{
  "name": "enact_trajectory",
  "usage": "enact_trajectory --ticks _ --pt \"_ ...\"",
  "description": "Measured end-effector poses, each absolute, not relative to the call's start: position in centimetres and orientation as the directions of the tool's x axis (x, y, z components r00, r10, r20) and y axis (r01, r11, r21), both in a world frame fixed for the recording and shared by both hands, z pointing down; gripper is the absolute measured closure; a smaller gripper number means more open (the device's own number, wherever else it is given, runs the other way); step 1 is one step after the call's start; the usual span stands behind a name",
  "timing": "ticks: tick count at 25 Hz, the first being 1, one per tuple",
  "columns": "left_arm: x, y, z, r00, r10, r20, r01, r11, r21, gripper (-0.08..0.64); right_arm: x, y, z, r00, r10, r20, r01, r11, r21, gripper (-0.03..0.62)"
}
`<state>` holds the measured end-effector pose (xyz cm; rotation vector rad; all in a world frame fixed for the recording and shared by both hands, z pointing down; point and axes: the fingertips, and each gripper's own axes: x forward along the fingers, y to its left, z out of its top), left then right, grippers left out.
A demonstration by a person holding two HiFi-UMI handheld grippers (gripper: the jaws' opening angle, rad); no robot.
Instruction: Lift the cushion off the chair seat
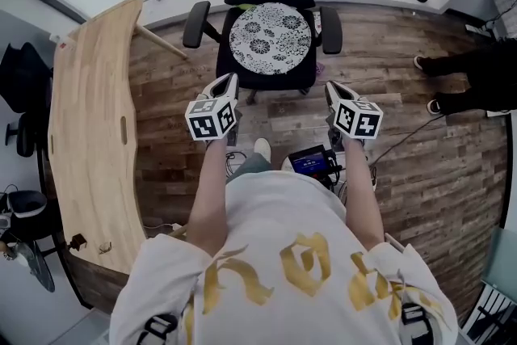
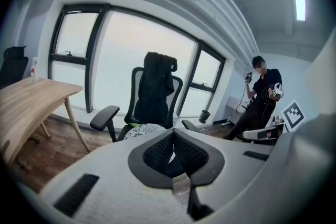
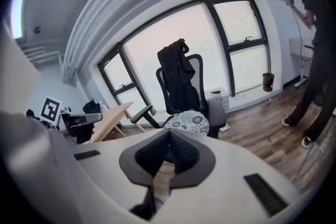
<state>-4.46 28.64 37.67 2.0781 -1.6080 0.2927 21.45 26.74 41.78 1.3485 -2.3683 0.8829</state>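
Observation:
A round white cushion [image 1: 270,39] with a black flower print lies on the seat of a black office chair [image 1: 270,73], a dark jacket draped over its back. It shows again as the cushion [image 2: 140,130] and the cushion [image 3: 189,122] in the two gripper views. My left gripper [image 1: 229,82] hangs short of the chair's front left corner, jaws shut and empty. My right gripper [image 1: 330,88] is at the front right, also shut with nothing in it. Both stay apart from the cushion.
A curved wooden table [image 1: 90,133] runs along the left. A person in black [image 2: 261,97] stands at the right, feet [image 1: 425,63] on the wood floor. A small device [image 1: 311,163] with cables lies on the floor by my feet. Windows line the far wall.

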Motion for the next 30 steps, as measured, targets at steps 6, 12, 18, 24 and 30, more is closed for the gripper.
enact_trajectory --ticks 6,12,18,24,30 --pt "-4.2 28.3 38.0 0.29 -0.84 0.458 -0.95 -0.194 0.246 0.549 21.7 26.2 42.2 -0.512 -0.685 0.518 -0.858 0.387 -0.337 0.581" --pt "-5.7 25.6 38.0 0.282 -0.855 0.436 -0.944 -0.165 0.286 0.549 20.7 23.8 43.4 -0.523 -0.651 0.549 -0.852 0.417 -0.318 0.581" --pt "-7.9 20.0 39.9 0.254 -0.855 0.452 -0.957 -0.155 0.245 0.549 18.4 19.2 44.8 -0.524 -0.638 0.564 -0.851 0.413 -0.323 0.581" --pt "-11.4 11.7 41.3 0.175 -0.851 0.495 -0.98 -0.101 0.172 0.549 16.5 11.7 44.5 -0.479 -0.67 0.567 -0.877 0.384 -0.287 0.581" --pt "-13.9 5.4 42.0 0.163 -0.867 0.471 -0.986 -0.123 0.115 0.549 13.8 5.9 45.5 -0.481 -0.656 0.581 -0.877 0.365 -0.313 0.58"
